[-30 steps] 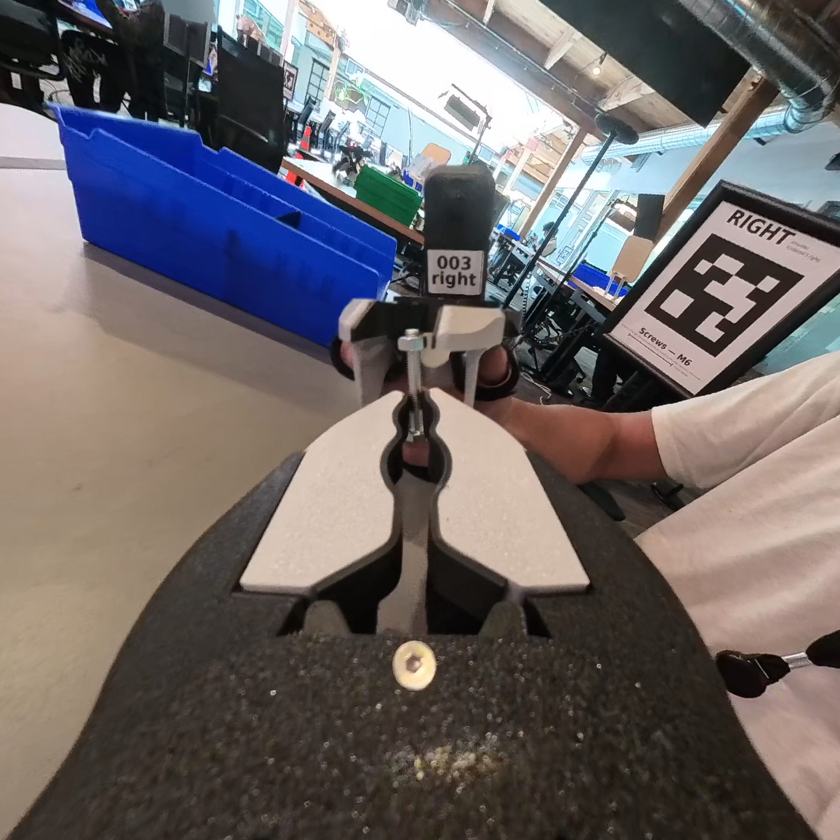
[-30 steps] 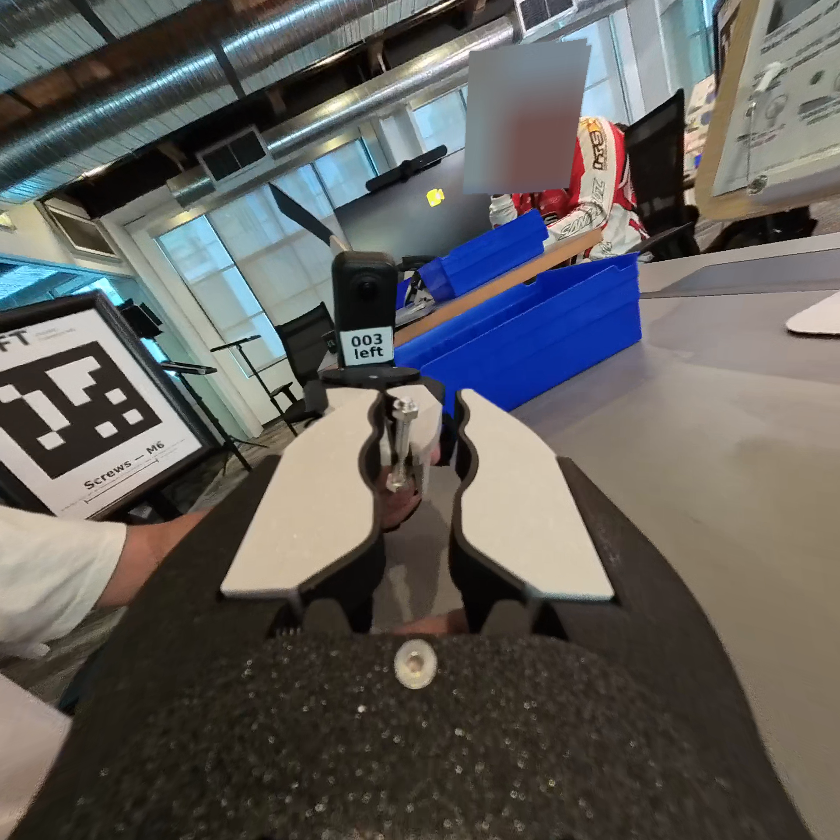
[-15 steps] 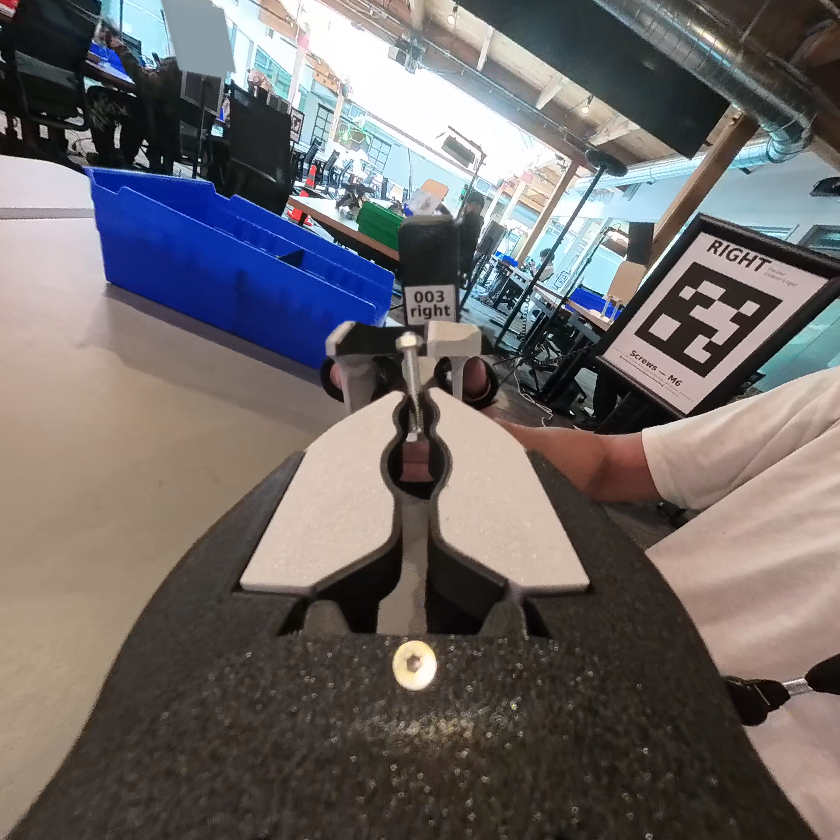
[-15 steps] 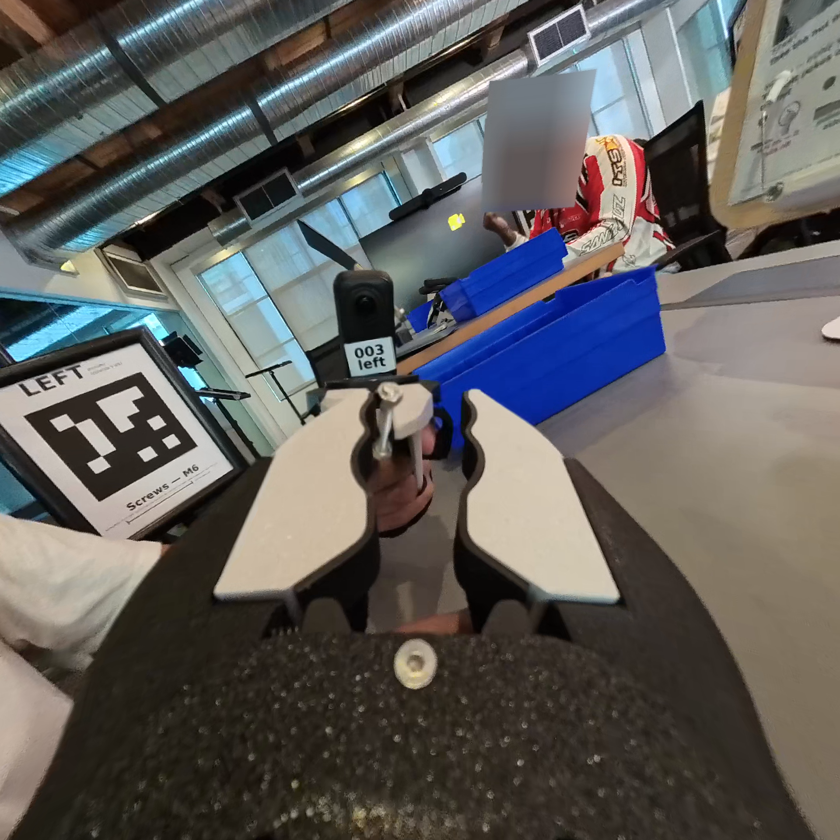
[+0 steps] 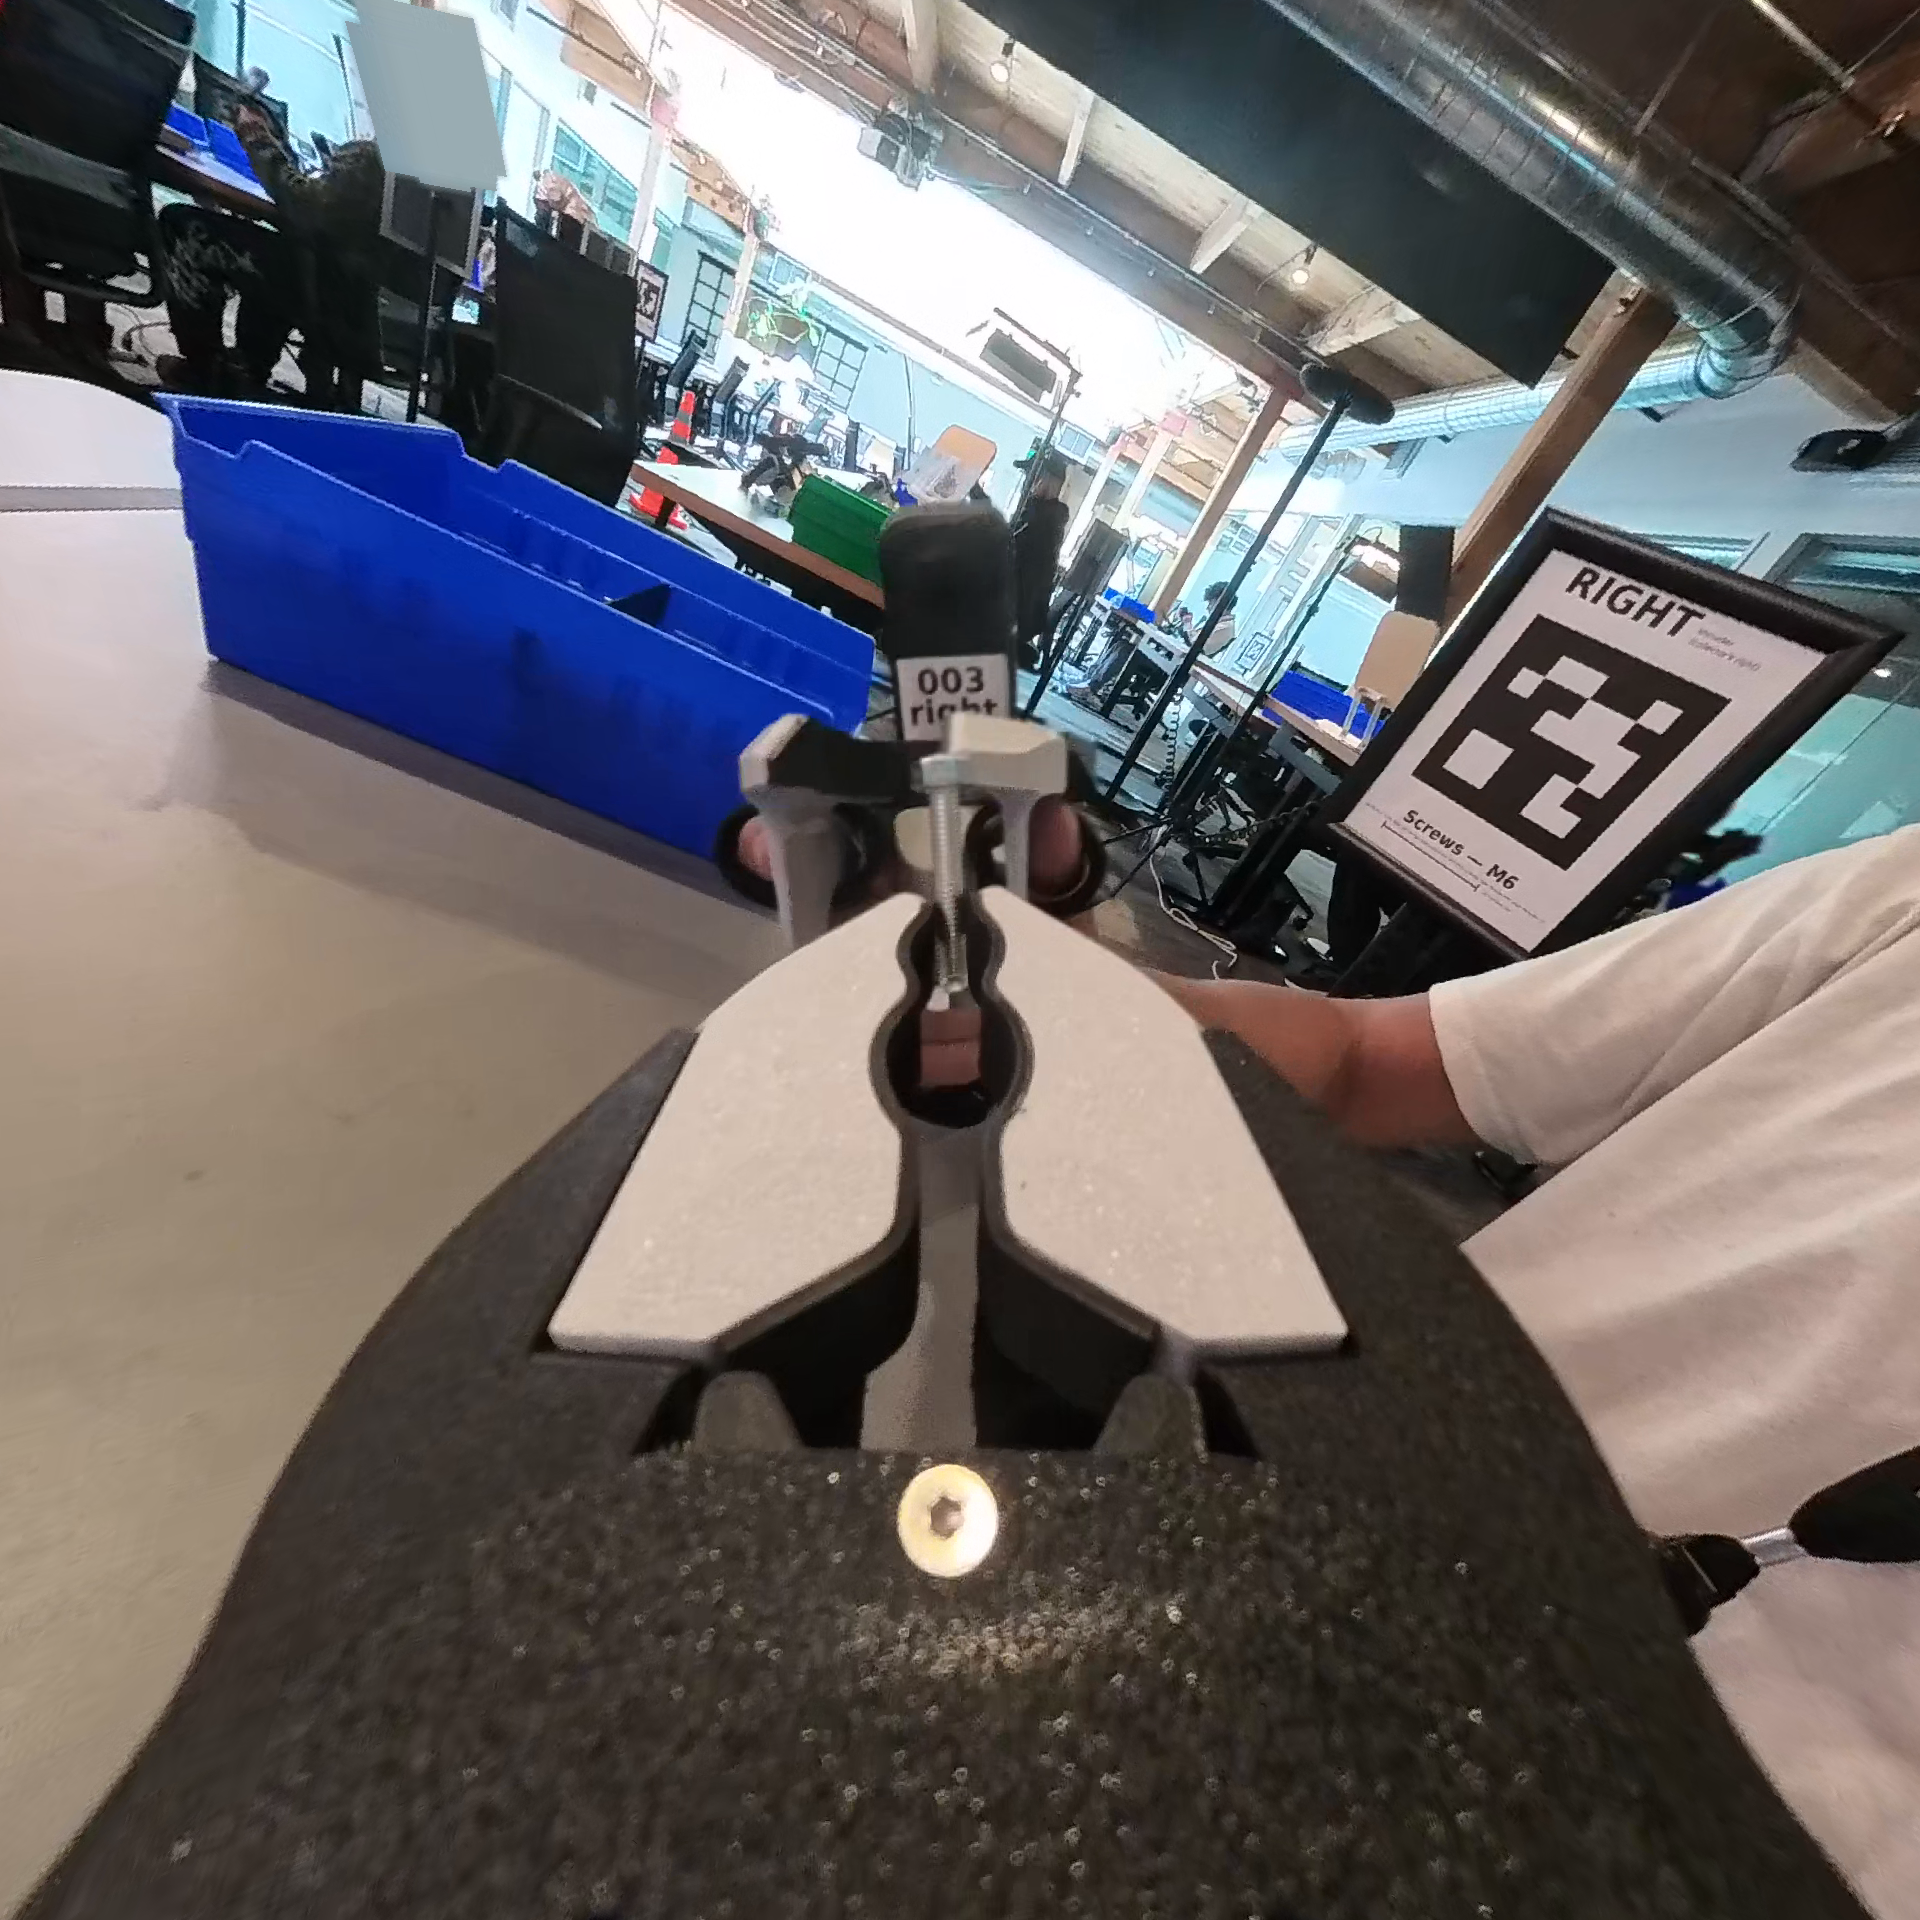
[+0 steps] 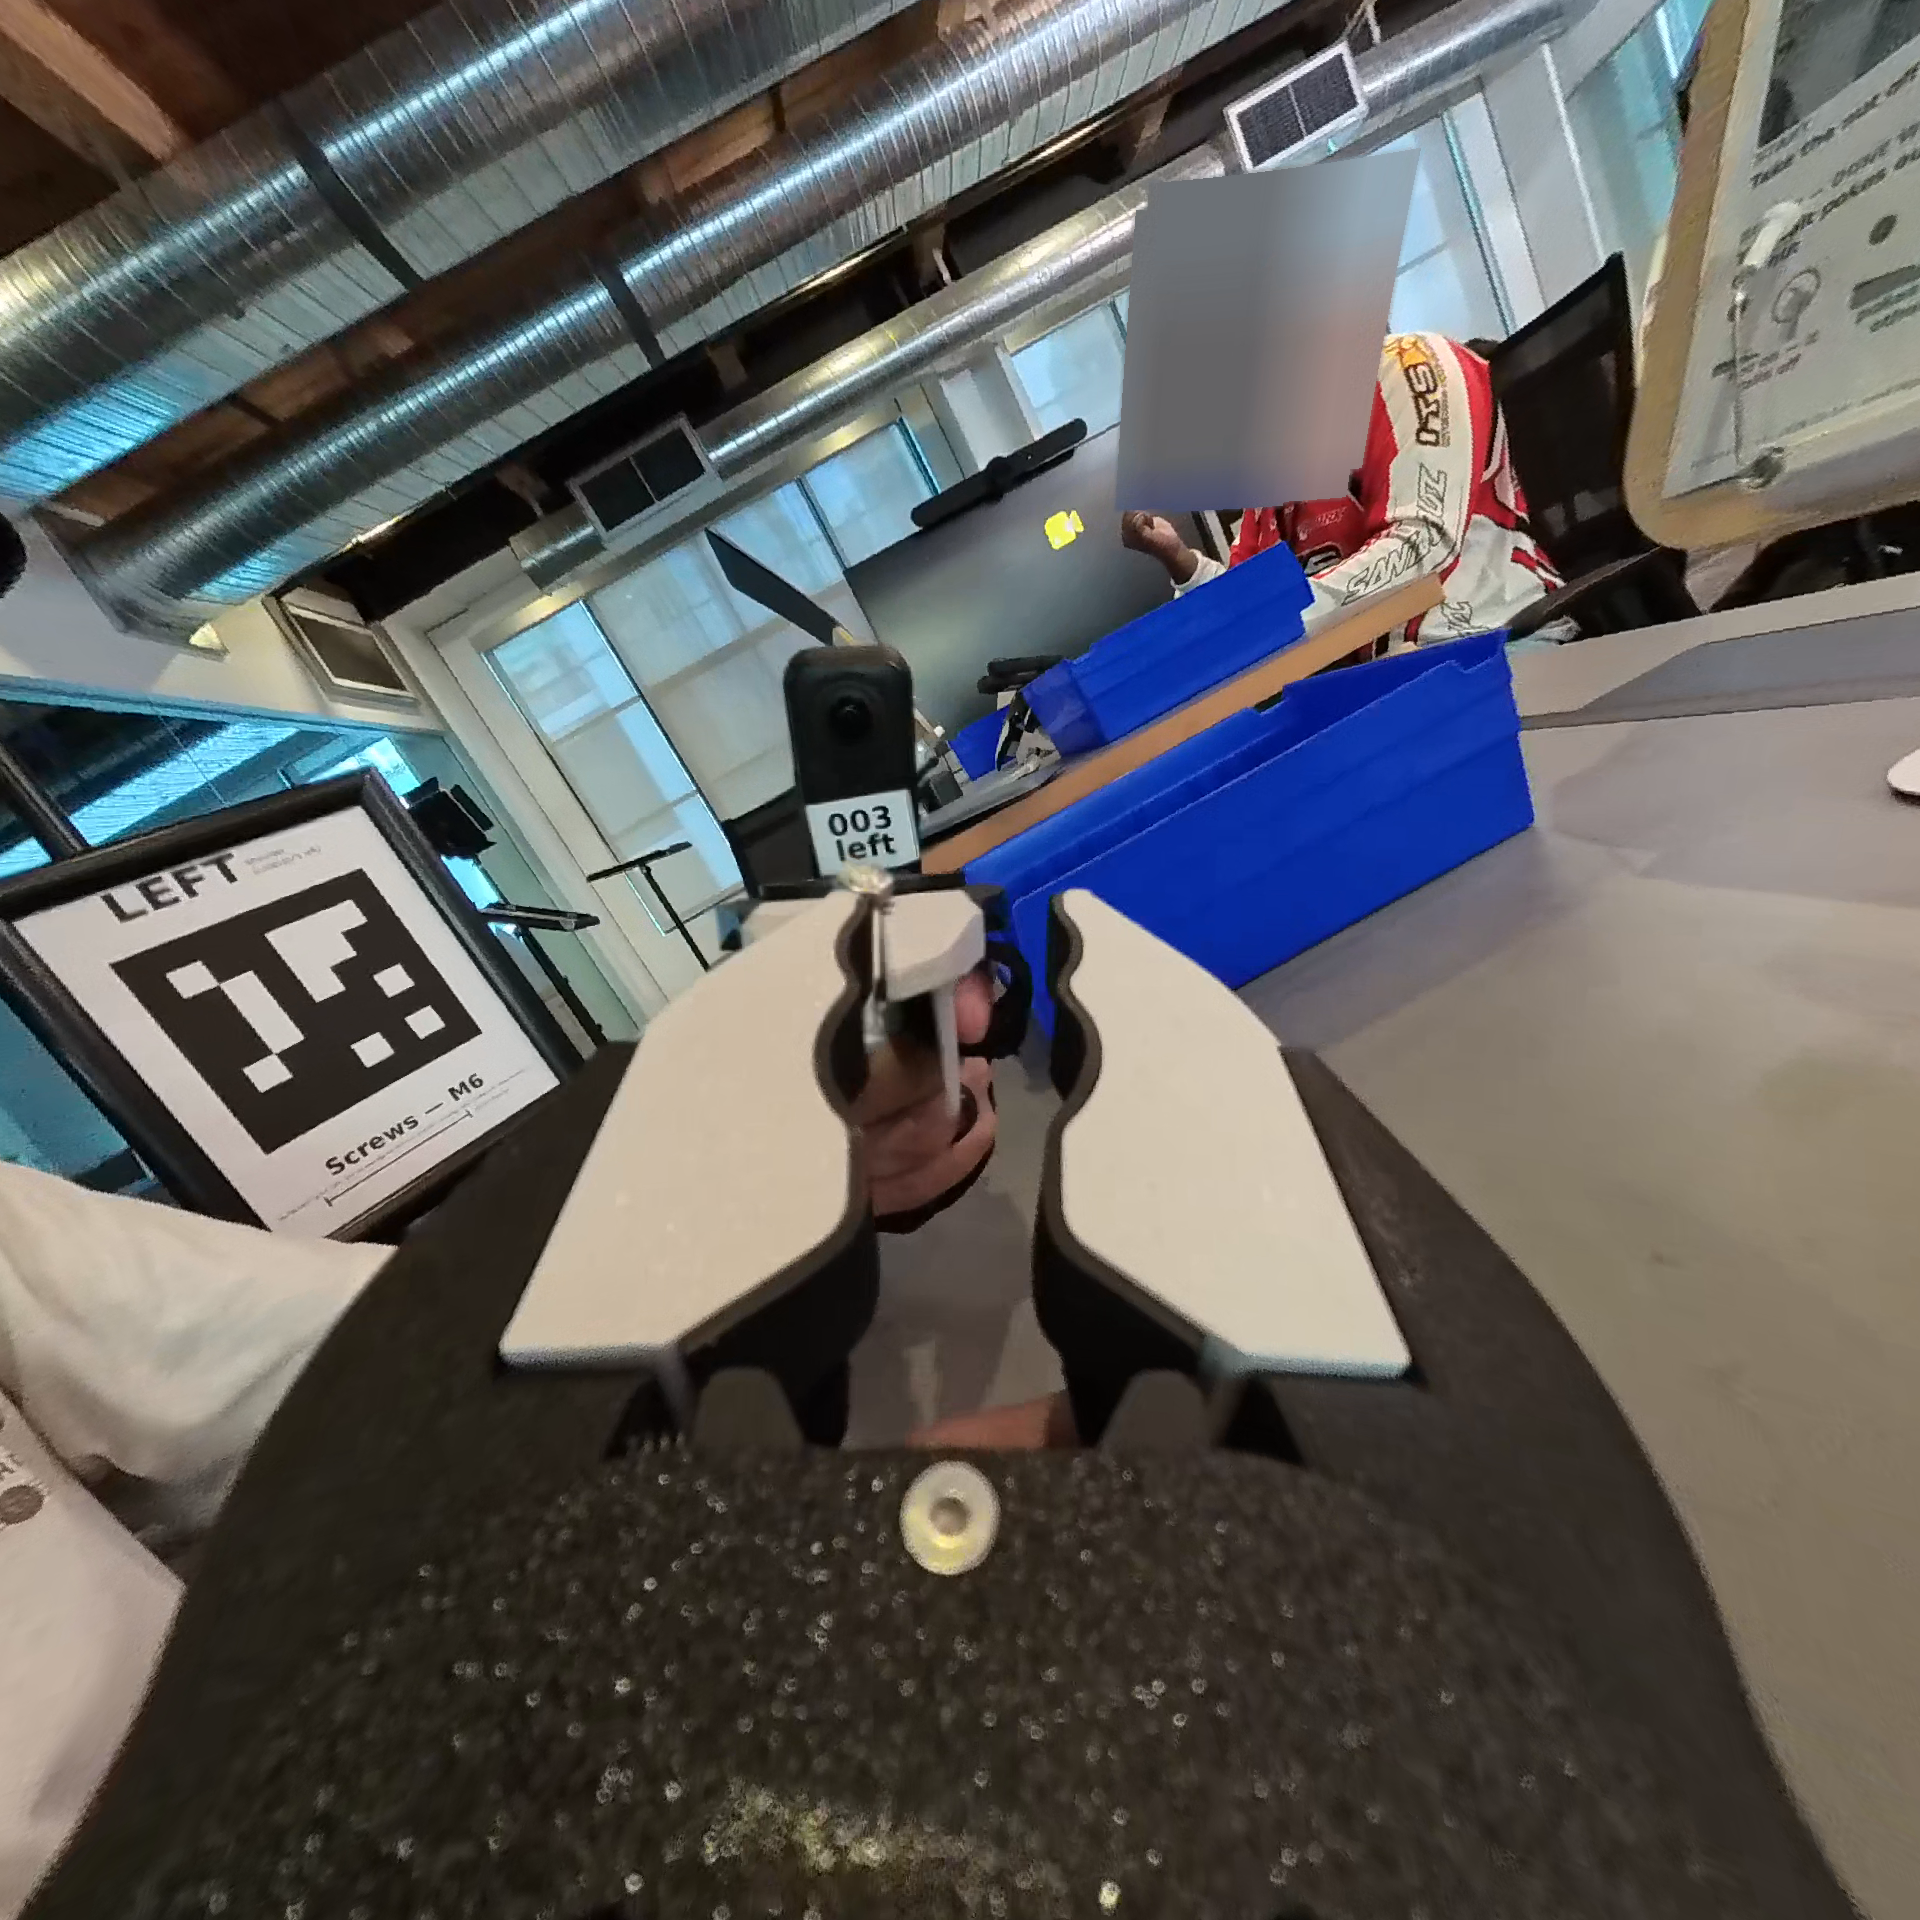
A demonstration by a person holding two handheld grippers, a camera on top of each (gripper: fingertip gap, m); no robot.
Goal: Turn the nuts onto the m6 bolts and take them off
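One bolt (image 5: 948, 878), two grippers at frame centre. The left gripper (image 5: 951, 914) clamps the bolt's threaded shank; the right gripper (image 6: 951, 940) stands apart, gripping nothing.

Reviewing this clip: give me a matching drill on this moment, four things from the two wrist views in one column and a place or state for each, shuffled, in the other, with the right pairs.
Things
1. left gripper
2. right gripper
3. bolt
4. blue bin

Places or states
A. resting on the grey table
B. fingers apart, nothing between them
C. fingers closed on the threaded shank
D. upright, head at the top, lower end in a grip

Pairs: 1-C, 2-B, 3-D, 4-A
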